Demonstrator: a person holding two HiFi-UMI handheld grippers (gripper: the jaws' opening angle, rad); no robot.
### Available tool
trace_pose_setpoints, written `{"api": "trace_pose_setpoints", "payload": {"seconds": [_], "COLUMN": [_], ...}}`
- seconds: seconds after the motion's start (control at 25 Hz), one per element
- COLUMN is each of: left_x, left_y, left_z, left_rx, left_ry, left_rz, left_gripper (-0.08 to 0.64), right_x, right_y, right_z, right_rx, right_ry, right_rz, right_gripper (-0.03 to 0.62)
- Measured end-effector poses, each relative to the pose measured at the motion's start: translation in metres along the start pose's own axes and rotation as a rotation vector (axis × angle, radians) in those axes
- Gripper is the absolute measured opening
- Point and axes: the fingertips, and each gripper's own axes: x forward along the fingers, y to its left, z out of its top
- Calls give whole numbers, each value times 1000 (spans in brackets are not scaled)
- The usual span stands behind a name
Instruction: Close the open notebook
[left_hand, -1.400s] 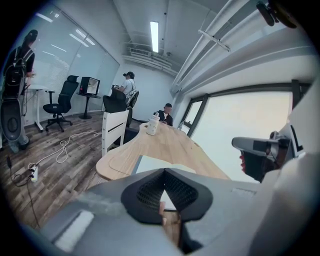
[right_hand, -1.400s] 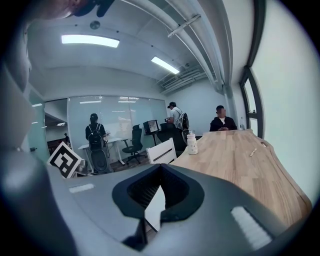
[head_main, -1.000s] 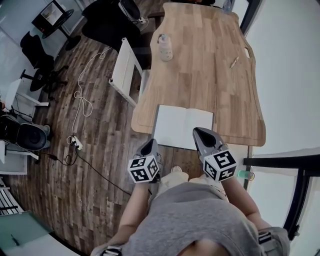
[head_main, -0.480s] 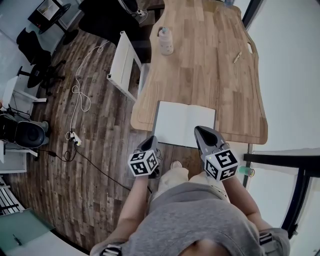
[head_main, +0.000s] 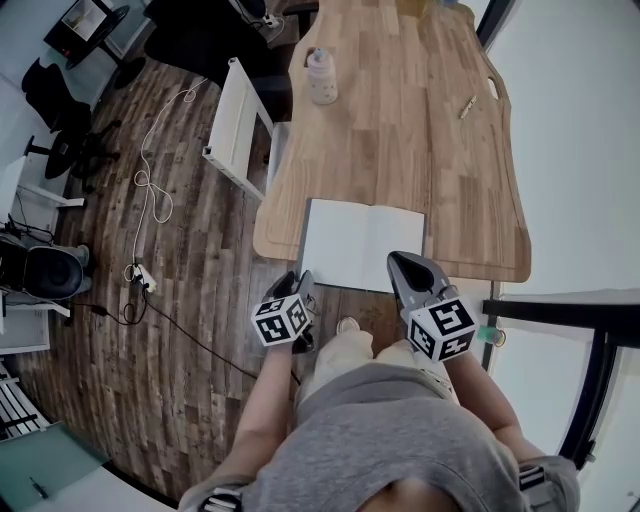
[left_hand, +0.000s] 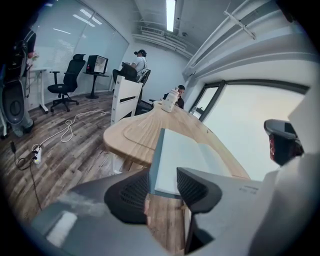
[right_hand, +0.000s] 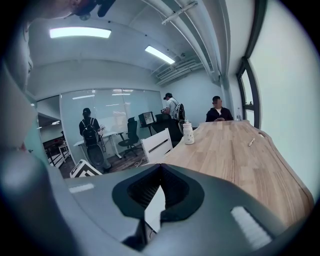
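The notebook (head_main: 362, 245) lies open and flat at the near edge of the table (head_main: 400, 140), white pages up, its near side hanging a little past the wood. I judge this to be the reach-in step, as neither side is folded over yet.

My left gripper (left_hand: 163, 186) sits at the notebook's near left corner, pointing down and away towards it. Its jaws have just been opening and now stand apart. The corner of the left leaf (head_main: 335, 243) shows in the gap between them, but the pads do not press on it, so I hold nothing there.

My right gripper (right_hand: 160, 170) has its jaws together, tips met, with nothing clamped that I can see. A sliver of white page shows through the gap behind the tips. From the head view it hangs over the near edge of the right leaf (head_main: 398, 240), and I cannot tell whether it touches the paper.

As I judge it, the next move is to push the left jaws a little further on so one goes under the left leaf and one over it, then close on that corner. After that I would lift it and swing it over the spine to the right. The grip should take the whole left side, cover included, not just a page or two. The right gripper must also come off the right leaf before the fold comes down, or it will be in the way
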Motion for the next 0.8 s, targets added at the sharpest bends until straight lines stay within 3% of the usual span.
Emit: {"api": "trace_pose_setpoints", "payload": {"seconds": [0.28,0.8], "left_x": [10,24], "left_y": [6,11], "left_z": [-13,-23], "left_rx": [-46,-121], "left_ry": [47,92], "left_rz": [-27,-100], "left_gripper": [227,257], "right_x": [-1,-1], "right_y": [-1,-4], "right_z": [-1,0], "right_rx": [-3,-3], "right_ry": [4,-2], "right_rz": [-8,-20], "right_gripper": [2,2]}}
